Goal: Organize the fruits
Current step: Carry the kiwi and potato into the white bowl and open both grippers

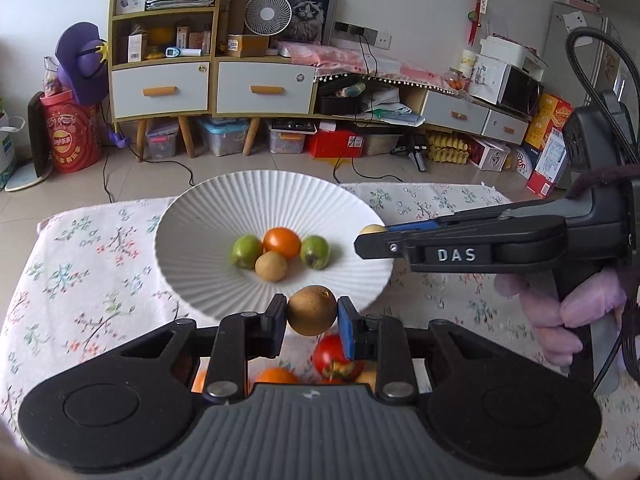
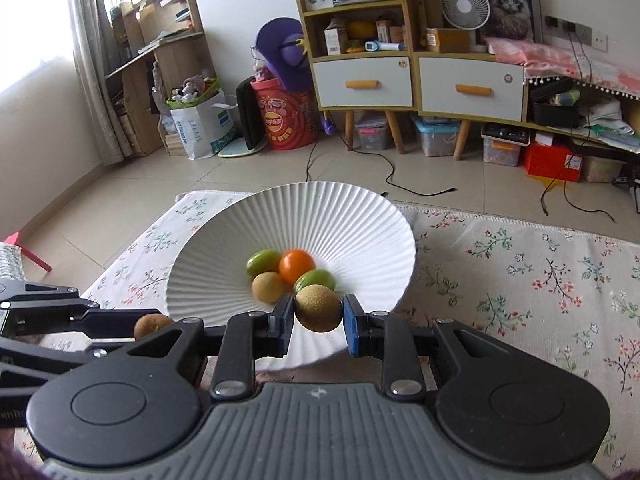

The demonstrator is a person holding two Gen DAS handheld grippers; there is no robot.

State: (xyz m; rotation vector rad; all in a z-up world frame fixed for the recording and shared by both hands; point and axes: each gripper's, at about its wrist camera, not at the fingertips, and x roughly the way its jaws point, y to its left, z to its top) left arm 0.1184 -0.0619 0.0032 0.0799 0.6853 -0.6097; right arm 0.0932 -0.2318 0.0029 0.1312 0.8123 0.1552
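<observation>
4 fruits already in plate (image 1: pixel 208 216) mid-frame; left tongs (image 1: pixel 312 314) pinching brown fruit (image 1: pixel 312 310), right tongs (image 2: pixel 318 314) pinching tan fruit (image 2: pixel 318 307), more fruit (image 1: pixel 332 356) waiting at bottom w/ tabletop (image 1: pixel 80 264).

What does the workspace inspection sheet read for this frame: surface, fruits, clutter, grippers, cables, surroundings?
Surface: floral cloth covering the table.
Job's things: white ribbed plate holding two green fruits, one orange fruit, one tan fruit; red tomato and other fruit on the cloth beneath the left gripper.
Clutter: nothing seen on the cloth.
Grippers: left gripper shut on brown fruit; right gripper shut on tan fruit; both near the plate's rim.
Cables: black cable on right gripper; cords on floor.
Surroundings: shelf unit, fan, storage boxes.
</observation>
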